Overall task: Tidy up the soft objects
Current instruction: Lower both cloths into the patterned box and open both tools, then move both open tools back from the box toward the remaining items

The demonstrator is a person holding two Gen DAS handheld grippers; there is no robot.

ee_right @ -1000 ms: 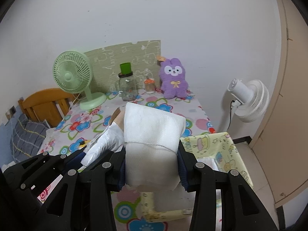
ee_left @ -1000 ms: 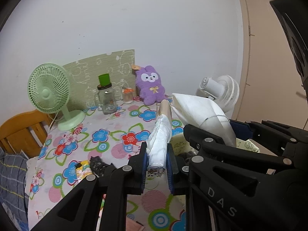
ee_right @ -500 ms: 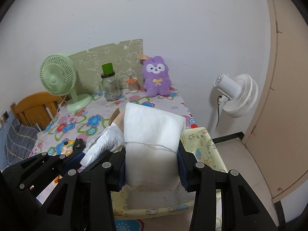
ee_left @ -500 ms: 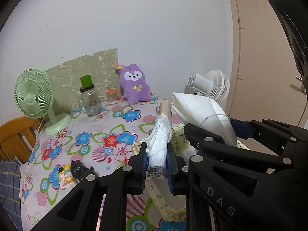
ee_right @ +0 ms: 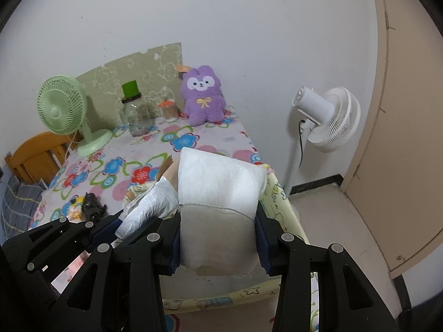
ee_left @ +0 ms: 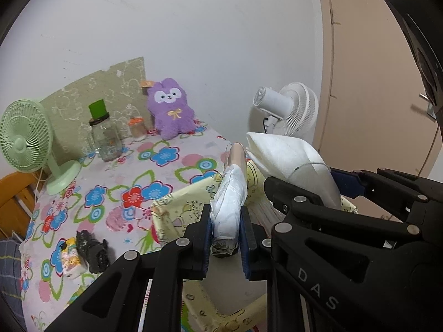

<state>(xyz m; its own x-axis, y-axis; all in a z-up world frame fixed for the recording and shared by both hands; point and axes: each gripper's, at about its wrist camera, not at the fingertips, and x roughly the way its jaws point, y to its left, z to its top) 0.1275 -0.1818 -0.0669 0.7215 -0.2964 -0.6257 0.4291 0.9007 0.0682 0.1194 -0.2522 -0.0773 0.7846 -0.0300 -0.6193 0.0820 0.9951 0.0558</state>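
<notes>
My left gripper (ee_left: 225, 221) is shut on a long roll wrapped in white plastic (ee_left: 229, 193), whose brown tube end sticks out ahead. Beside it on the right, my right gripper (ee_right: 218, 238) is shut on a folded white foam bundle (ee_right: 221, 182) tied round with a thin string. Both loads hang over a pale yellow fabric box (ee_left: 177, 202) at the right edge of the flowered table (ee_left: 116, 188). The box's near rim (ee_right: 221, 298) shows below the foam. A purple plush rabbit (ee_right: 203, 96) sits against the back wall.
A green desk fan (ee_left: 25, 135), a glass jar with a green lid (ee_left: 103, 135) and a small orange-lidded jar (ee_left: 135, 127) stand at the table's back. A black crumpled object (ee_left: 91, 251) lies front left. A white floor fan (ee_right: 326, 119) stands by the door.
Both grippers have shifted right and lower with their loads, from above the tablecloth to above the yellow box. The grips on the roll and the foam are unchanged.
</notes>
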